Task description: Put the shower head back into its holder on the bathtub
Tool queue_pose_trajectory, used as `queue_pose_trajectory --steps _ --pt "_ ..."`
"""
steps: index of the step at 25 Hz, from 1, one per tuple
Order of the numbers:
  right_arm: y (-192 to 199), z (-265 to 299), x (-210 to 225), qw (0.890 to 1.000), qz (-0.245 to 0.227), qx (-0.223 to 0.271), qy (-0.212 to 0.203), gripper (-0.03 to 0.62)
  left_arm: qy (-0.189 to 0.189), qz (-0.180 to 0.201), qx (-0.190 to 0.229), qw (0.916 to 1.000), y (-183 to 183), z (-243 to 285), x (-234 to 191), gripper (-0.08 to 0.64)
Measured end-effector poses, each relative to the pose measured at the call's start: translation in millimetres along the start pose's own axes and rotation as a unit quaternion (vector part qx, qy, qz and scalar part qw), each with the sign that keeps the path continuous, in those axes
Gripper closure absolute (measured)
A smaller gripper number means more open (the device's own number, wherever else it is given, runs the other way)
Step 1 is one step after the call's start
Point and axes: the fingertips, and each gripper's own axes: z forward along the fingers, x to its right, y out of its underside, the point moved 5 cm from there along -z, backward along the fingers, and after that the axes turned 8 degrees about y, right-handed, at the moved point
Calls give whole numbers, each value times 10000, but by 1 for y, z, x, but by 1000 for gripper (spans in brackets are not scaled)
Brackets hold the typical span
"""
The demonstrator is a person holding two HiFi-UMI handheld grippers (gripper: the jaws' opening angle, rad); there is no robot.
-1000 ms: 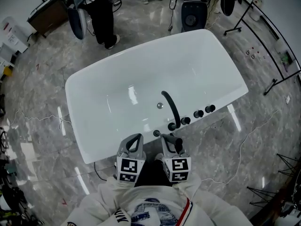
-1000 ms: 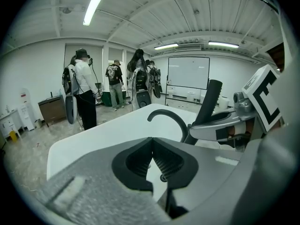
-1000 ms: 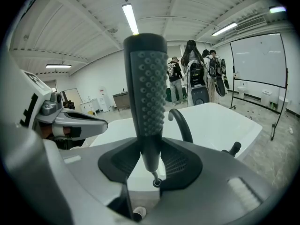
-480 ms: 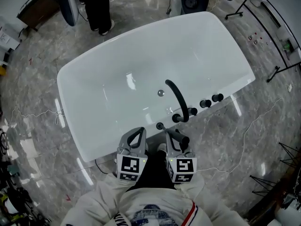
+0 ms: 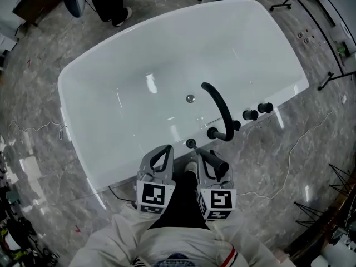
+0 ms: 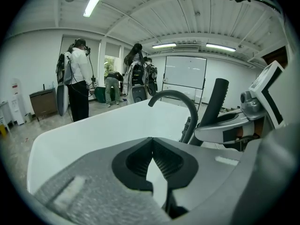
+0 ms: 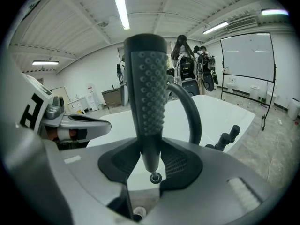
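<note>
A white bathtub (image 5: pixel 128 82) lies ahead of me, with a black arched faucet (image 5: pixel 221 111) and two black knobs (image 5: pixel 257 111) on its near rim. The small round holder (image 5: pixel 191 143) sits on that rim, left of the faucet's base. My right gripper (image 5: pixel 208 157) is shut on the black shower head (image 7: pixel 147 97), which stands upright between its jaws, nubbed face towards the camera. It hangs just short of the rim, right of the holder. My left gripper (image 5: pixel 162 152) is beside it, jaws closed together with nothing between them (image 6: pixel 152 146). The shower head (image 6: pixel 214 104) also shows there at right.
A person (image 6: pixel 80 81) with gear stands past the tub's far end and others work farther back. Black stands (image 5: pixel 334 79) and a white cable (image 5: pixel 292 160) lie on the marble floor to the right. More cables (image 5: pixel 33 129) run at left.
Both grippers have sunk towards the tub's near rim. The holder and faucet now lie closer to their tips. The right gripper's hold on the shower head is unchanged.
</note>
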Motion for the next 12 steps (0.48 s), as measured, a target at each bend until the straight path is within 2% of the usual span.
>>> queue_pose_trajectory --steps 12 --pt "26 19 -4 9999 -8 -116 95 454 126 -133 -45 9998 32 24 -10 558"
